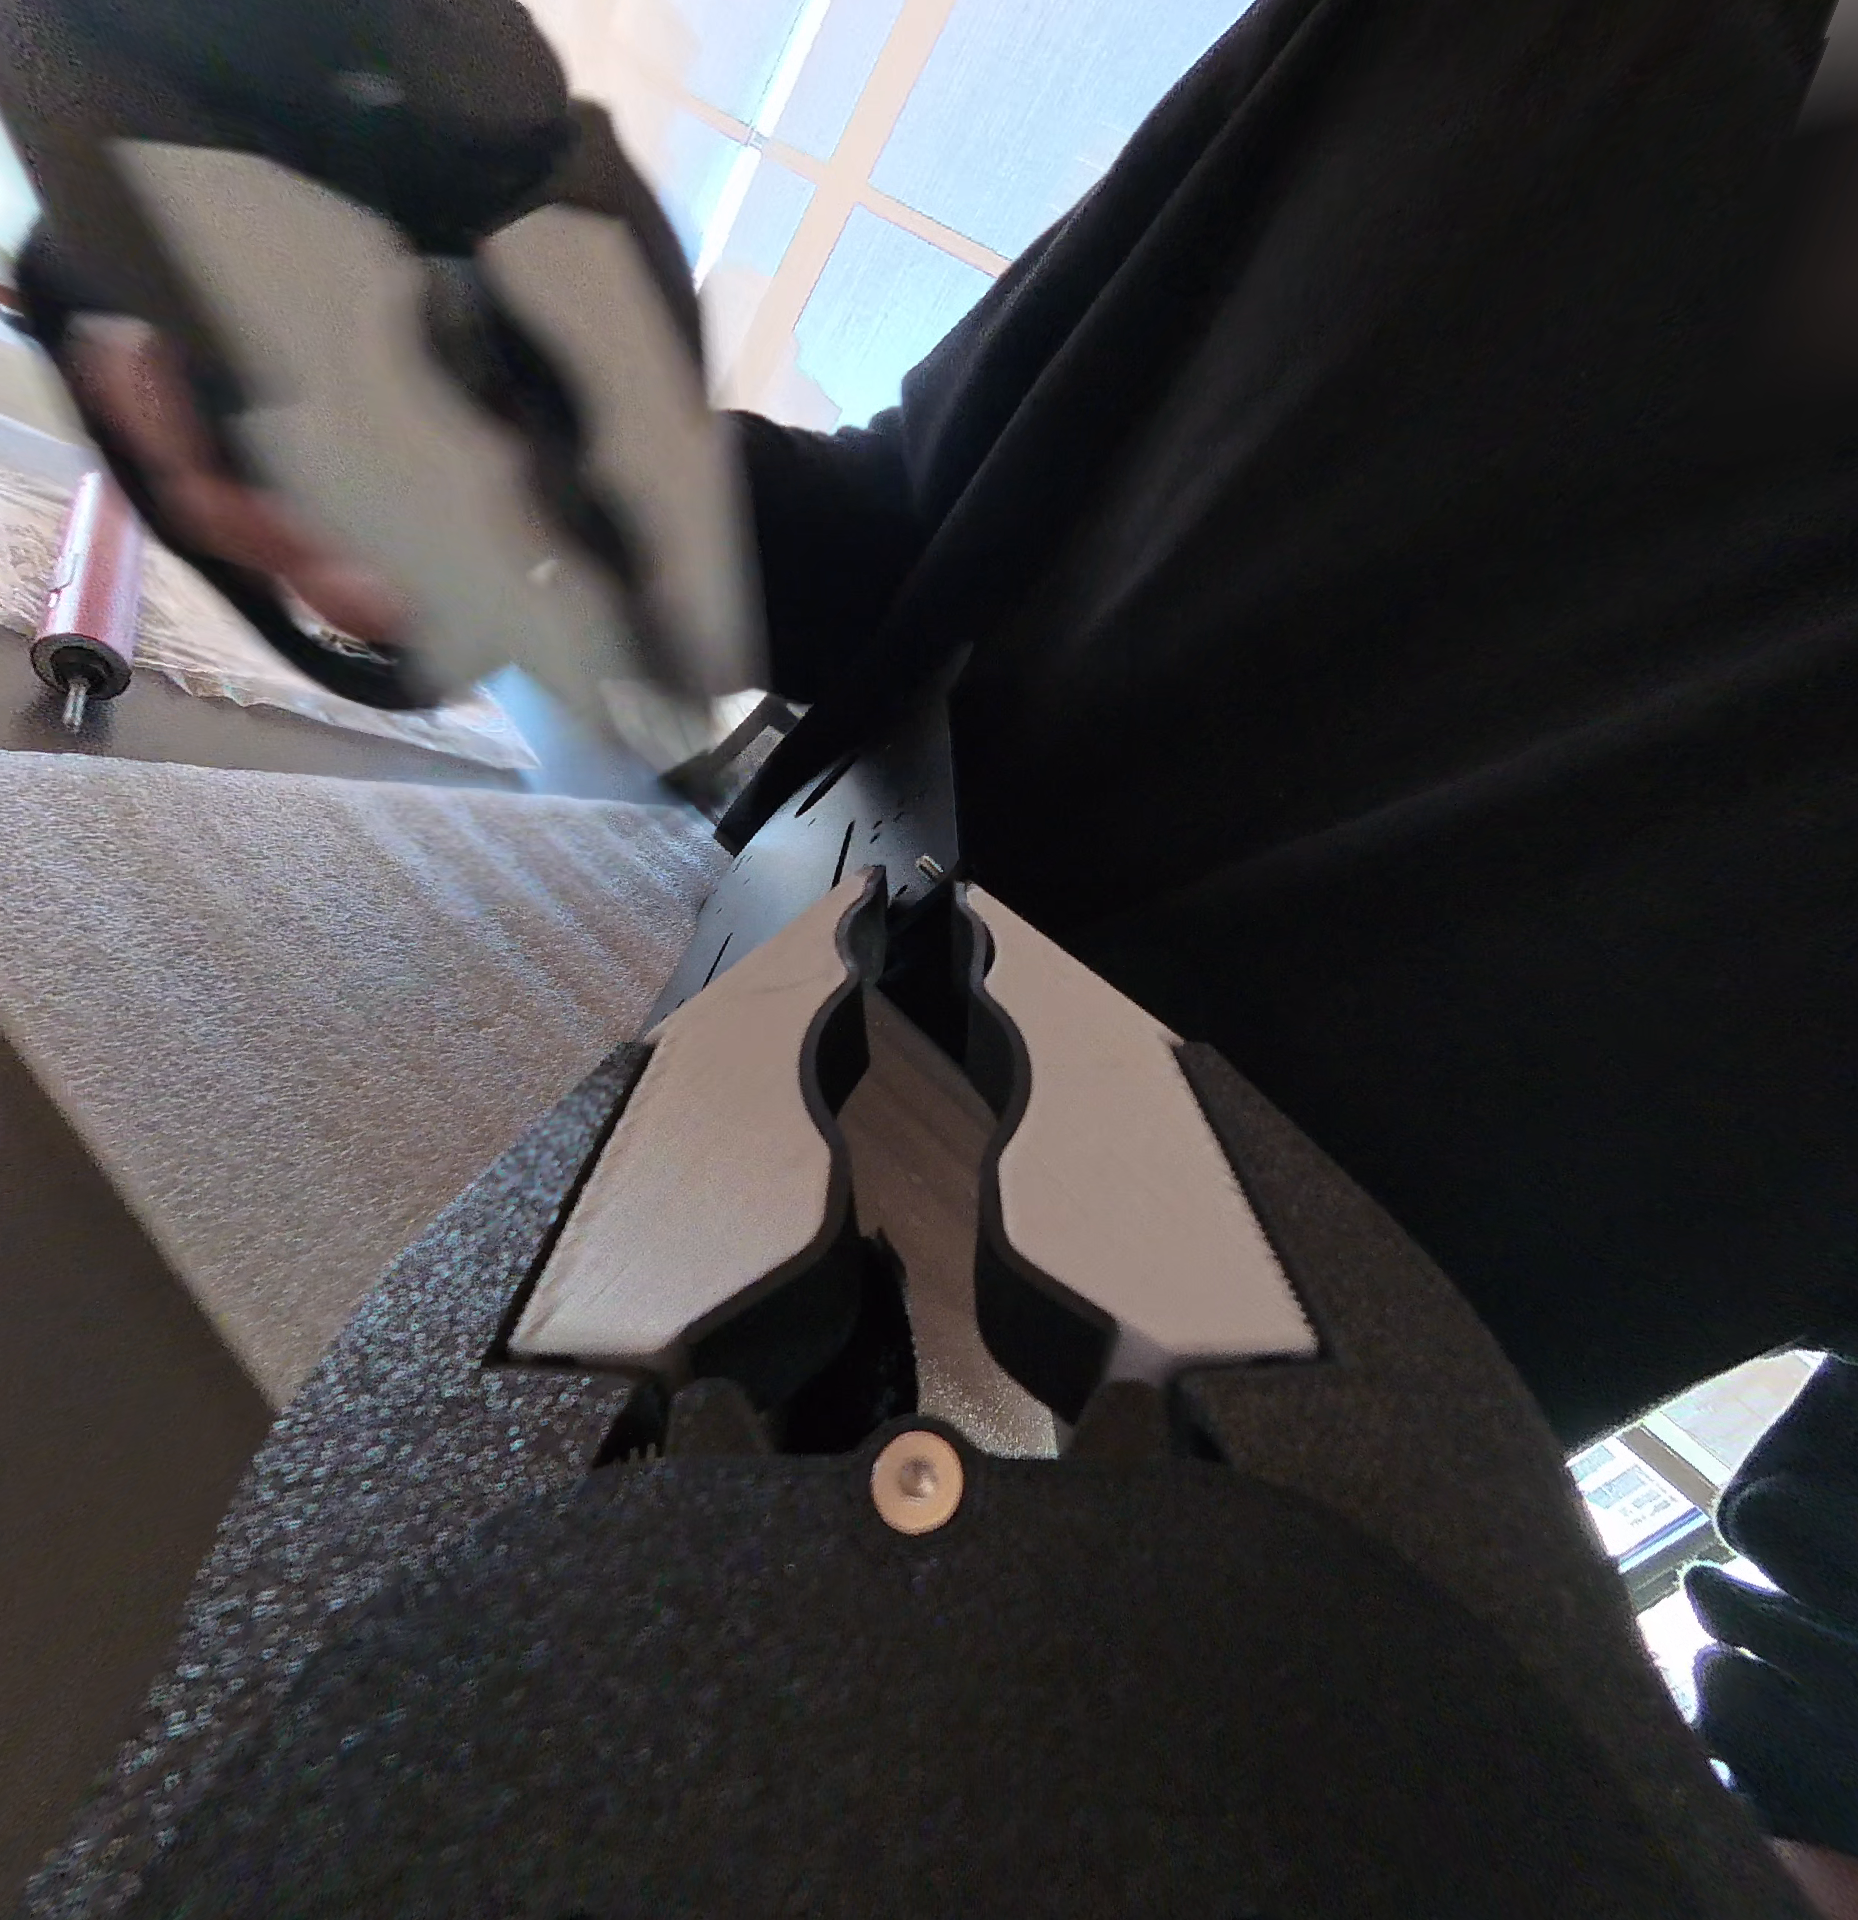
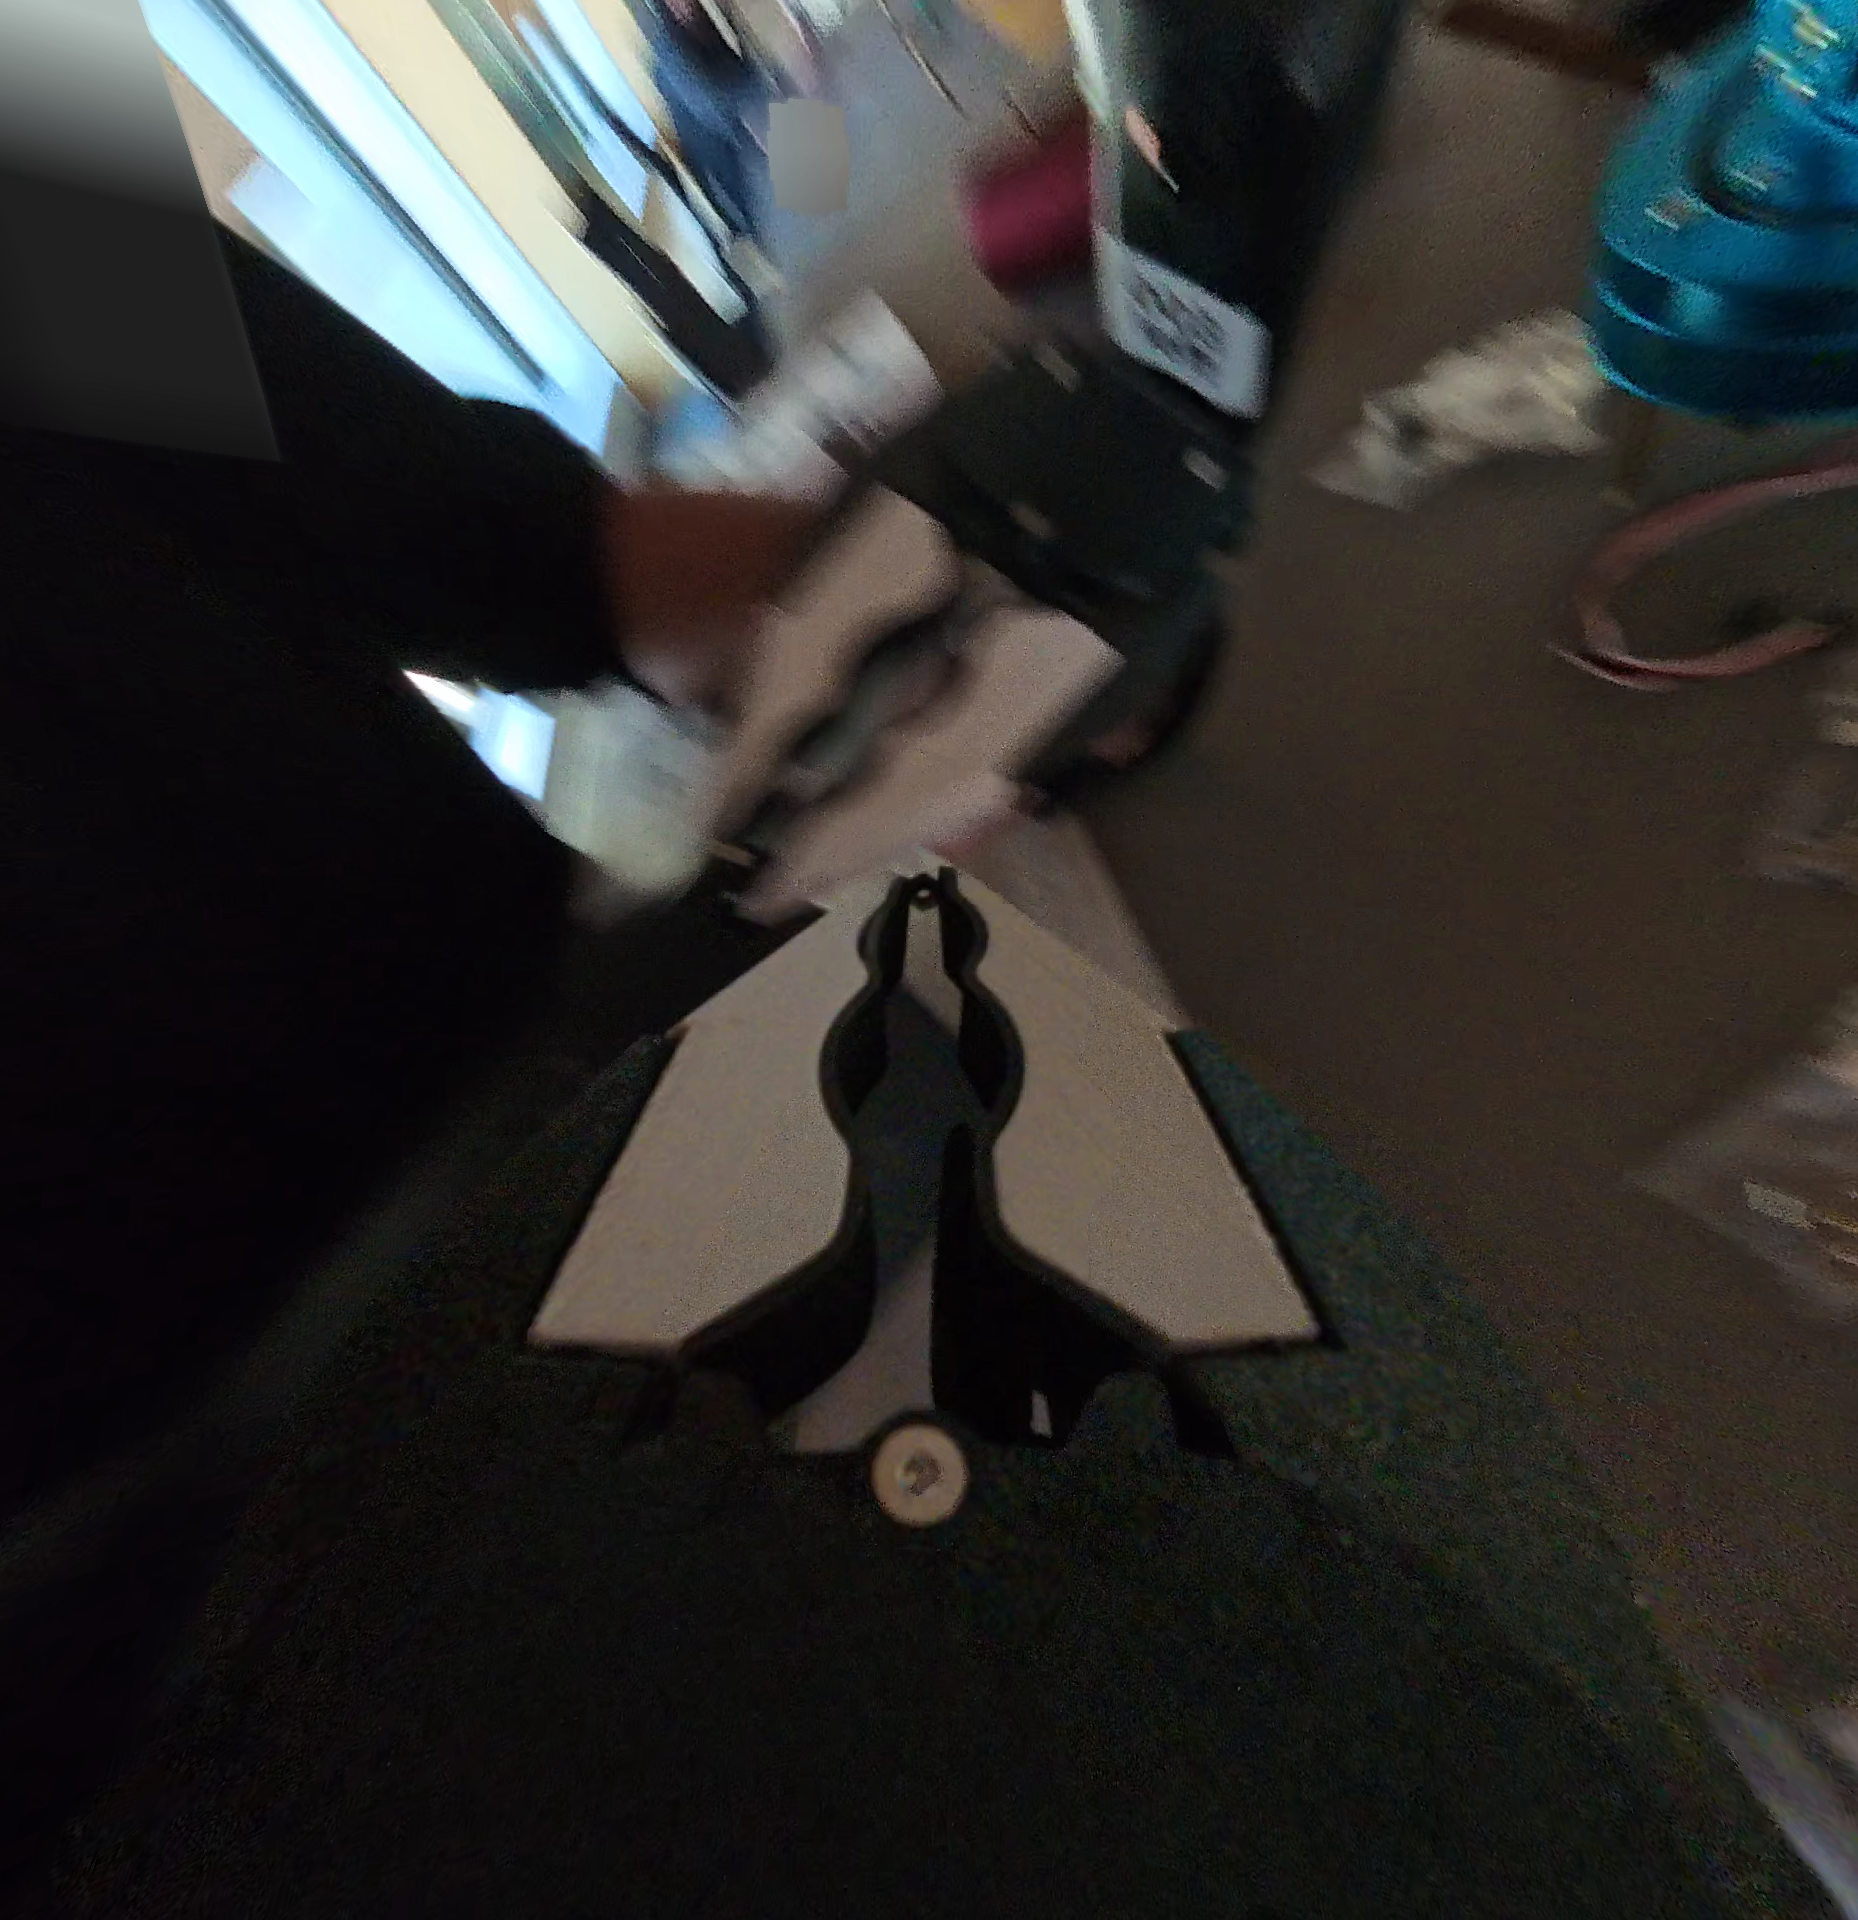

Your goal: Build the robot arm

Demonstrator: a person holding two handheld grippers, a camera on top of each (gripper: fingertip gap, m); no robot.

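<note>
In the left wrist view my left gripper (image 1: 920, 899) has its jaws narrowly apart and closed about the near end of a black metal plate (image 1: 852, 831) with slots in it. The plate runs away over a grey foam sheet (image 1: 281, 935). My right gripper (image 1: 655, 675) shows blurred at the upper left, held by a hand, with its tips close to the far end of the plate. In the right wrist view, which is heavily blurred, the right gripper (image 2: 927, 894) has its tips almost touching, with a tiny dark thing between them that I cannot make out. The left gripper (image 2: 904, 686) shows blurred just beyond it.
A red cylinder with a metal pin (image 1: 83, 582) lies on clear plastic wrap at the far left. A person in black clothing (image 1: 1424, 623) fills the right side. A blue object (image 2: 1756, 229), a pink cable loop (image 2: 1714, 582) and a black box (image 2: 1185, 322) lie on the brown table (image 2: 1424, 831). Left tips to right tips: about 5 centimeters.
</note>
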